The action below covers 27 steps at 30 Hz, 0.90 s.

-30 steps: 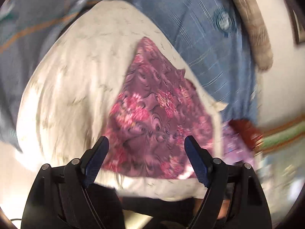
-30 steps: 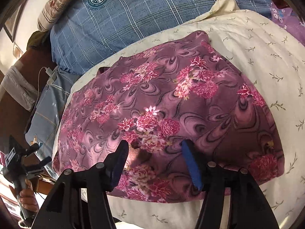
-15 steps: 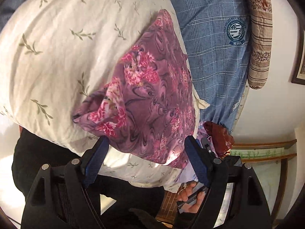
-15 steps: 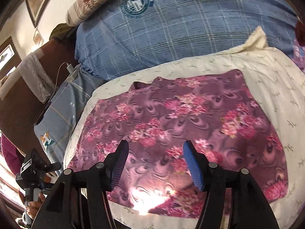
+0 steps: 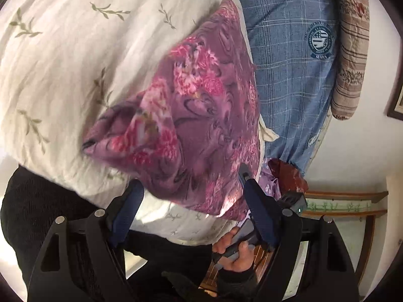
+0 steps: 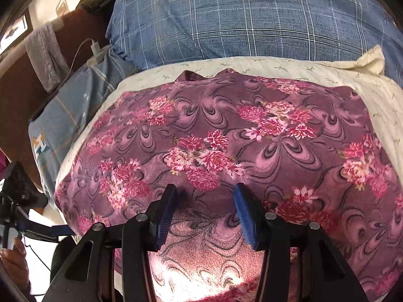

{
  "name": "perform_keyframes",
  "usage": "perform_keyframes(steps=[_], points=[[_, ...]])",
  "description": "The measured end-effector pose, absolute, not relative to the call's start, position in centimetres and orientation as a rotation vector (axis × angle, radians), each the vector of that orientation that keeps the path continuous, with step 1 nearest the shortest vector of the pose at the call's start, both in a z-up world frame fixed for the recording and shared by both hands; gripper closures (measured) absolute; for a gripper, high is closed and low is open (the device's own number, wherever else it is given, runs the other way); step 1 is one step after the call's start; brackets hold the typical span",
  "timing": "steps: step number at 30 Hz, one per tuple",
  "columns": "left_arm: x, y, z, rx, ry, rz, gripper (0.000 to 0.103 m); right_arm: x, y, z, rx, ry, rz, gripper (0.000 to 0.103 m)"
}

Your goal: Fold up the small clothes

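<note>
A purple garment with pink flowers [image 6: 252, 136] lies spread flat on a cream leaf-print pillow [image 6: 372, 85]. My right gripper [image 6: 204, 191] hangs over its near edge. The jaws are closing, with the fabric lying between and under the blue pads; I see no pinch. In the left wrist view the same garment [image 5: 191, 115] has a raised, folded corner at its near left. My left gripper [image 5: 191, 185] stands wide open just short of that end, nothing gripped. The right gripper [image 5: 243, 173] shows at the cloth's far end, held by a hand [image 5: 234, 249].
A blue plaid sheet [image 6: 252, 20] lies behind the pillow, a striped bolster [image 5: 352, 50] beyond it. At the left are a brown headboard [image 6: 22, 105], a white charger [image 6: 97, 50] and a light-blue cloth [image 6: 68, 115]. The person's dark clothing [image 5: 37, 214] is below the pillow.
The left gripper sank and rolled, drawing closer to the garment's folded corner. The right gripper slid sideways along the near edge, and its jaws narrowed.
</note>
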<state>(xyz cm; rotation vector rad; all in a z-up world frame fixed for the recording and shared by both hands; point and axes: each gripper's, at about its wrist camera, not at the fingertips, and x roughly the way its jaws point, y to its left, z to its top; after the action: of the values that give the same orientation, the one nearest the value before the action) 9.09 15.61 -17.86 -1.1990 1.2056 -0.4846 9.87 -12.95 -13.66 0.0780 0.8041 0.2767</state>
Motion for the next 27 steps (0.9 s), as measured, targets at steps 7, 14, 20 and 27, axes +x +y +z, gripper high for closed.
perform_keyframes(steps=[7,14,20,27], points=[[10.9,14.9,-16.7,-1.149,1.141,-0.499,0.021,8.7,-15.2,-11.4,0.171,0.722,0.246,0.049],[12.1,12.3,-15.7,-0.95,1.108,-0.498,0.056,9.9,-18.6,-13.6,0.257,0.769,0.194,0.05],[12.0,11.3,-12.3,-0.782,1.083,-0.47,0.09,9.3,-17.8,-13.9,0.17,0.699,0.207,0.048],[11.3,5.0,-1.7,-0.487,0.877,-0.533,0.095,5.5,-22.9,-14.1,0.402,0.658,0.287,0.053]])
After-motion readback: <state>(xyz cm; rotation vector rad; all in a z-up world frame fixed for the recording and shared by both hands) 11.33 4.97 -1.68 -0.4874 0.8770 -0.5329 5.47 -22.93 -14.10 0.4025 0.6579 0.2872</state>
